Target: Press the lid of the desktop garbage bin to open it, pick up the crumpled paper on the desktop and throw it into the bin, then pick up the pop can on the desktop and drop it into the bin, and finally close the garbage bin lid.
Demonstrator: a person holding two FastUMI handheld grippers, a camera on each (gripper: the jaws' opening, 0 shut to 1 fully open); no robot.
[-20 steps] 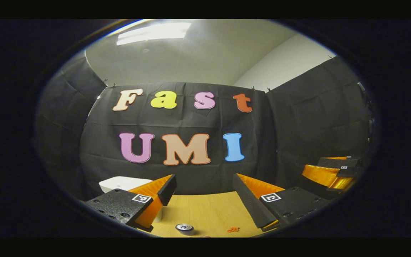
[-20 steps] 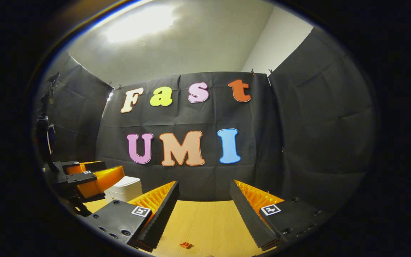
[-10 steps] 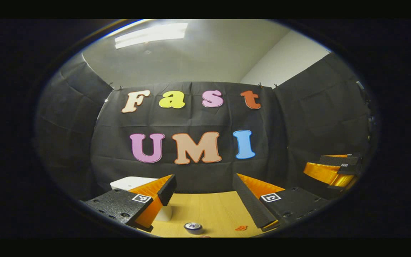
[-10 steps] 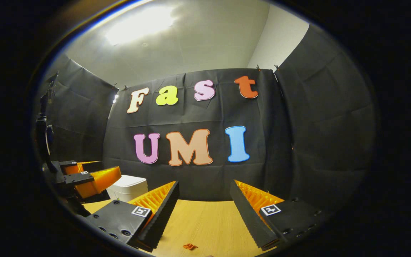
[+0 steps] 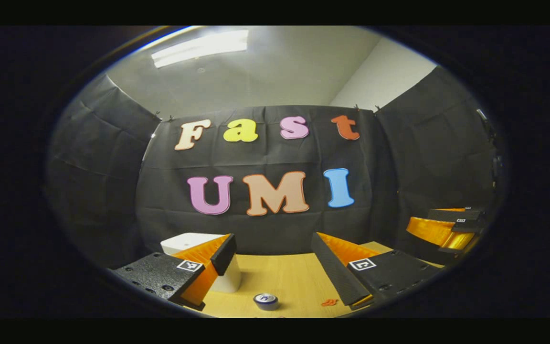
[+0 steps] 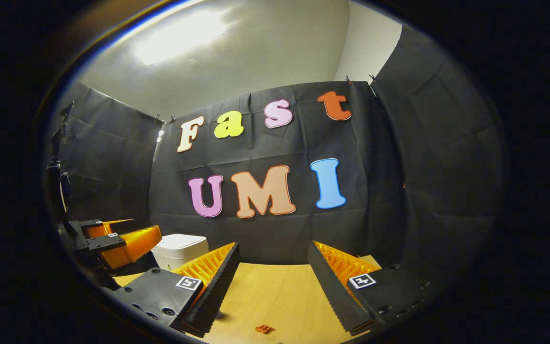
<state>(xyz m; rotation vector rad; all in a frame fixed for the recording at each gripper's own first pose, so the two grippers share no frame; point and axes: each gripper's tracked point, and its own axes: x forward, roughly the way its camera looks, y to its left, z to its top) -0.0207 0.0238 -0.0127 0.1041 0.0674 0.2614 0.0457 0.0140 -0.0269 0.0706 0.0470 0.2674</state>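
Note:
The white desktop bin (image 5: 185, 241) stands at the back left of the wooden table (image 5: 284, 279), its lid lying flat, partly behind my left gripper's left finger. A pop can (image 5: 266, 301) stands upright below and ahead of my left gripper (image 5: 272, 242), which is open and holds nothing. A small orange crumpled scrap (image 5: 329, 302) lies right of the can. In the right gripper view, my right gripper (image 6: 273, 248) is open and holds nothing above the table (image 6: 275, 291), with the scrap (image 6: 265, 328) below it, the bin (image 6: 182, 247) to the left, and the left gripper (image 6: 117, 241) beside it.
The booth's black cloth wall (image 5: 265, 229) closes off the back and both sides of the table. The right gripper (image 5: 447, 228) hovers at the far right of the left gripper view, well away from the bin and can.
Both views have swung a little left: the bin, can and scrap slid rightward in the frames, and more of the bin shows. Both grippers stay open.

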